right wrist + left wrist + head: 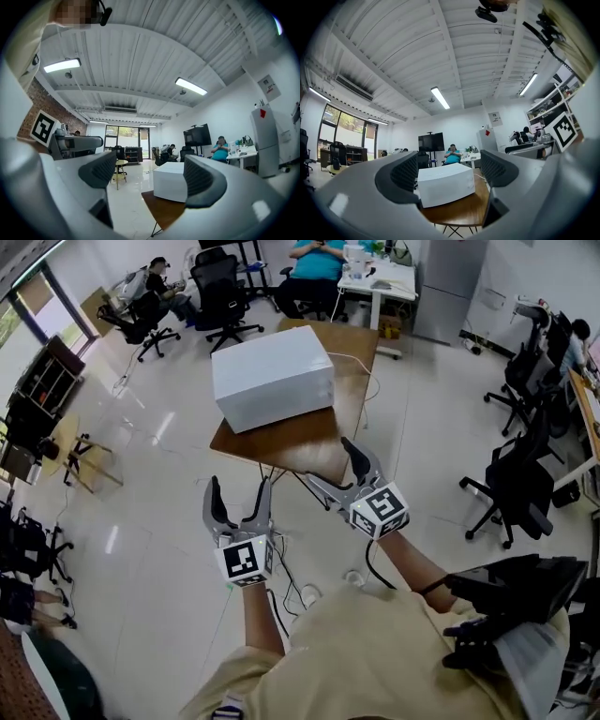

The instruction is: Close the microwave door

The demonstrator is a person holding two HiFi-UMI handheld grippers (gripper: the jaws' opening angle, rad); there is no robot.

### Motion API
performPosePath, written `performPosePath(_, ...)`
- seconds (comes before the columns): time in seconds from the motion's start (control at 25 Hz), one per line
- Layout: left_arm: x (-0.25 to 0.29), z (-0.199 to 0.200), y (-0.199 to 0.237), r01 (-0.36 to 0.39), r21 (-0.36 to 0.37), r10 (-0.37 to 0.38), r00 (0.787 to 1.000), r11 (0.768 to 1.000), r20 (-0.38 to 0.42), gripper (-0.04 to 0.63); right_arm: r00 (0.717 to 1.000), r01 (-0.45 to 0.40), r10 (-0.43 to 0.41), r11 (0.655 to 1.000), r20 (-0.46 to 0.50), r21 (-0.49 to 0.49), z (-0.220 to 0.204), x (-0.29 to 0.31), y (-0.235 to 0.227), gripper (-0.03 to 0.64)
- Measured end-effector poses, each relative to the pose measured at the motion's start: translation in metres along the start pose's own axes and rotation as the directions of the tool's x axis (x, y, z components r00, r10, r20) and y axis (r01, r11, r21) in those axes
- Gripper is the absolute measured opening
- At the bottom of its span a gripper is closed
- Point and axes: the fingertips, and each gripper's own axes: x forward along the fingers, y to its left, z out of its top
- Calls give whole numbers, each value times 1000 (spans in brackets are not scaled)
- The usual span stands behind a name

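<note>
A white microwave stands on a brown wooden table ahead of me; only plain white sides face me and its door is hidden. In the left gripper view the microwave sits far off between the jaws, on the table. My left gripper is open and empty, held short of the table's near edge. My right gripper hangs open and empty over the table's near corner. The right gripper view has the microwave beyond the jaws, well away from them.
A white cable trails across the table's right side. Black office chairs stand to the right and at the back. People sit at desks behind the table. A small round table stands at the left on the glossy floor.
</note>
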Motion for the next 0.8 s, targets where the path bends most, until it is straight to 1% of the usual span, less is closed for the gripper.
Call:
performPosePath(0.12, -2, 1, 13, -17, 8, 17, 1000, 1000, -11, 397, 999, 25, -25, 1000, 20, 4, 16, 7, -3, 442)
performPosePath(0.2, -8, -1, 18, -21, 1, 21, 1000, 1000, -21, 397, 999, 32, -32, 999, 29, 1, 23, 7, -1, 442)
performPosePath(0.28, -13, -4, 18, -19, -31, 18, 1000, 999, -22, 397, 999, 20, -20, 1000, 33, -10, 24, 4, 4, 442)
performPosePath(0.36, -16, -5, 11, -5, -70, 4, 1000, 998, -15, 397, 1000, 4, -3, 1000, 30, -20, 22, -3, 10, 442)
performPosePath(0.4, -16, -4, 5, 5, -76, -6, 1000, 997, -11, 397, 1000, 2, -1, 1000, 29, -19, 20, -7, 11, 441)
performPosePath(0.52, -14, -3, -12, 36, -39, -37, 999, 999, -13, 397, 999, 15, -15, 1000, 31, -7, 15, -17, 10, 441)
performPosePath(0.6, -12, -5, -18, 48, -27, -49, 999, 998, -19, 397, 999, 13, -13, 1000, 31, 6, 13, -19, 9, 440)
performPosePath(0.64, -10, -6, -20, 50, -29, -51, 998, 998, -20, 397, 1000, 4, -4, 1000, 31, 11, 13, -18, 9, 439)
performPosePath(0.72, -7, -9, -24, 51, -37, -52, 998, 998, -19, 397, 999, -25, 24, 1000, 40, 20, 19, -18, 12, 408)
performPosePath(0.8, -3, -10, -28, 52, -46, -53, 999, 998, -13, 397, 997, -55, 53, 998, 58, 30, 26, -18, 15, 407)
